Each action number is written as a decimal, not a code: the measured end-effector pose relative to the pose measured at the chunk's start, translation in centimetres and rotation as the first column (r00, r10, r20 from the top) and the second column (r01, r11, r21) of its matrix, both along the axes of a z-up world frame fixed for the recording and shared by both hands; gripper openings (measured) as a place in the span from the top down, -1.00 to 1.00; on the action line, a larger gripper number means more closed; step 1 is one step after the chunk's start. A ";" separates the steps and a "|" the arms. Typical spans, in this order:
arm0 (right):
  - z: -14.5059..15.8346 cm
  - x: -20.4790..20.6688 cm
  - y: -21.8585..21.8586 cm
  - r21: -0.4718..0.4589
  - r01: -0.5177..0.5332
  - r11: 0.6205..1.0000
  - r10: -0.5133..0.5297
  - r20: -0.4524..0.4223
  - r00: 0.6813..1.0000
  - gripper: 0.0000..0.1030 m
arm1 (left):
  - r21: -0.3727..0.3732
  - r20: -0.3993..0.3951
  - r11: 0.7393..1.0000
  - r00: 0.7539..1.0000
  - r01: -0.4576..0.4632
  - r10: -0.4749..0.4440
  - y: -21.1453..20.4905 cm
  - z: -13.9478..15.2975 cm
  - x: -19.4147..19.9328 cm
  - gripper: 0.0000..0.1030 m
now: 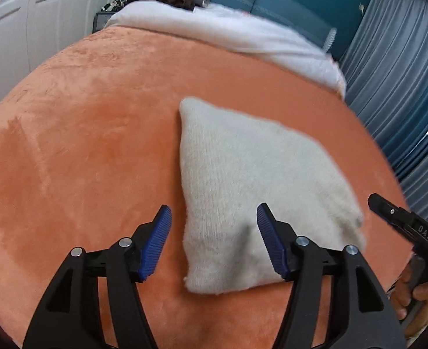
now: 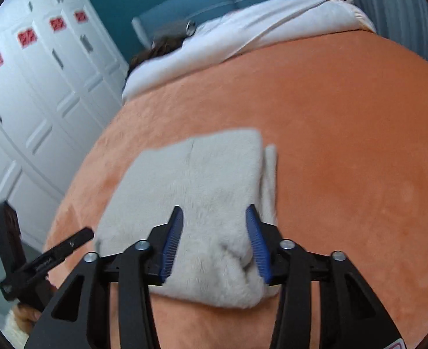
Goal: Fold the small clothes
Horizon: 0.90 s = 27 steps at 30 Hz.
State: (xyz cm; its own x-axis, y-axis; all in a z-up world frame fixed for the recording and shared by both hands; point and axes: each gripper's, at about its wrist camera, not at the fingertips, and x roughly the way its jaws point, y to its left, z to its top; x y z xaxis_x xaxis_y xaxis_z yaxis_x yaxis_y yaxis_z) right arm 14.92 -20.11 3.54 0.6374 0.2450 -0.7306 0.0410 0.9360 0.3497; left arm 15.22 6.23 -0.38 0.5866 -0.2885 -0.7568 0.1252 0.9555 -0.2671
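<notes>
A cream knitted garment [image 1: 257, 192] lies folded on the bed's orange blanket [image 1: 83, 122]. The left hand-held gripper [image 1: 214, 241] hangs with jaws apart over its near corner, not pinching; the right hand-held gripper [image 2: 214, 244] straddles the near edge, pads seemingly pressing the fabric. The next fold likely needs both gripping. A white duvet [image 1: 243, 35] lies well beyond; nothing obstructs.

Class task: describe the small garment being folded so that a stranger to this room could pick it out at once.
Find the bed's orange blanket. On it, nearer than the white bedding, lies the cream fuzzy garment, folded into a pad. It is the only pale, separate piece resting on the orange.
</notes>
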 end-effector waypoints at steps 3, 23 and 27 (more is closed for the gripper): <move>-5.0 0.5 0.9 -0.134 -0.033 0.990 0.015 -0.136 0.991 0.50 | 0.100 -0.049 0.995 0.999 0.019 -0.014 -1.4 -2.2 0.3 -0.19; -3.9 -12.7 2.1 -0.278 0.214 0.936 -0.218 0.018 0.976 -0.67 | 0.307 0.050 0.951 0.998 -0.038 0.024 -7.6 -2.9 -11.9 -0.74; -5.9 -13.2 2.0 -0.281 0.198 0.939 -0.206 0.001 0.979 -0.67 | 0.296 0.008 0.955 0.999 -0.035 0.035 -7.7 -5.6 -12.6 -0.74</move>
State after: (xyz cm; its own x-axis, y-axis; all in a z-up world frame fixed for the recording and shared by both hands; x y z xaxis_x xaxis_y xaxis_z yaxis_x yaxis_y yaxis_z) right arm 1.69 -18.08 -2.32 0.6309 -0.1026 -0.7691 0.2455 0.9667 0.0723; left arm 2.61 -1.46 -5.98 0.5946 -0.0310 -0.8034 0.0907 0.9955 0.0287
